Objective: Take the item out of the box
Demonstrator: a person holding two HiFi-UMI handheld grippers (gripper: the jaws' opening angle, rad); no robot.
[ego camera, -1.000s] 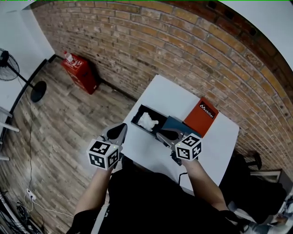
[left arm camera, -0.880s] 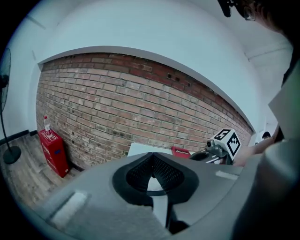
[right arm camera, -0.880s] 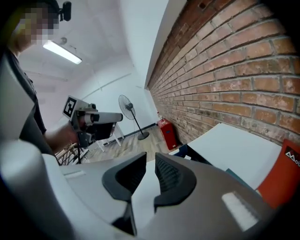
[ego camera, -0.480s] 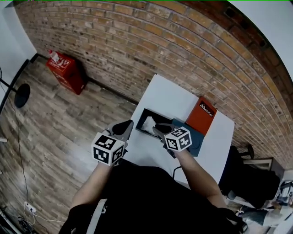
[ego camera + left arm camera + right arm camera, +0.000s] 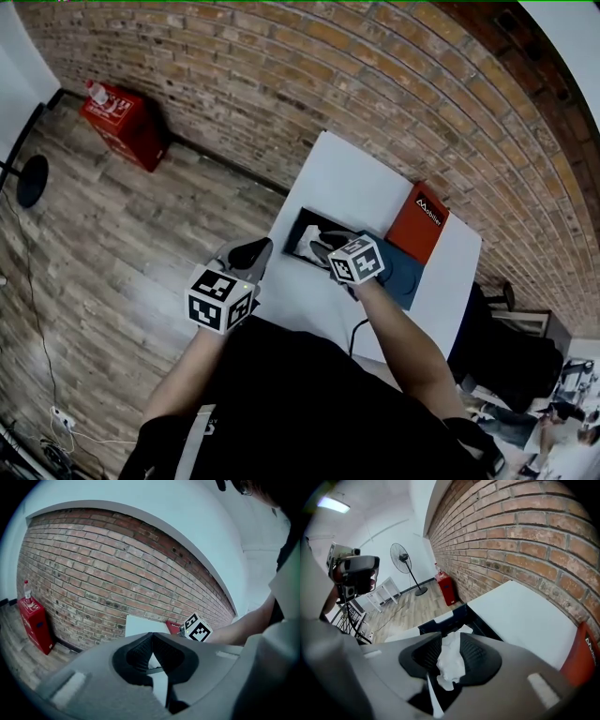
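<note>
A black open box point(image 5: 298, 225) lies on the white table point(image 5: 356, 183), with a crumpled white item point(image 5: 307, 242) inside. My right gripper point(image 5: 324, 247) hangs tilted down over the box. In the right gripper view its jaws point(image 5: 450, 641) have just been opening and stand apart. The white item point(image 5: 450, 660) shows in the gap between them, above the box's dark wall point(image 5: 454, 616); the pads do not press on it. My left gripper point(image 5: 253, 255) hovers at the table's near left edge, short of the box. Its pads point(image 5: 140, 651) meet at the tips with nothing held.
A blue lid point(image 5: 405, 274) and an orange-red box point(image 5: 419, 222) lie to the right of the black box. The brick wall point(image 5: 281, 84) runs behind the table. A red case point(image 5: 122, 117) stands on the wooden floor at the left. A standing fan point(image 5: 401, 552) is further off.
My right gripper has dropped and moved forward from beside the blue lid to over the black box. The left gripper has moved forward a little toward the table edge.
</note>
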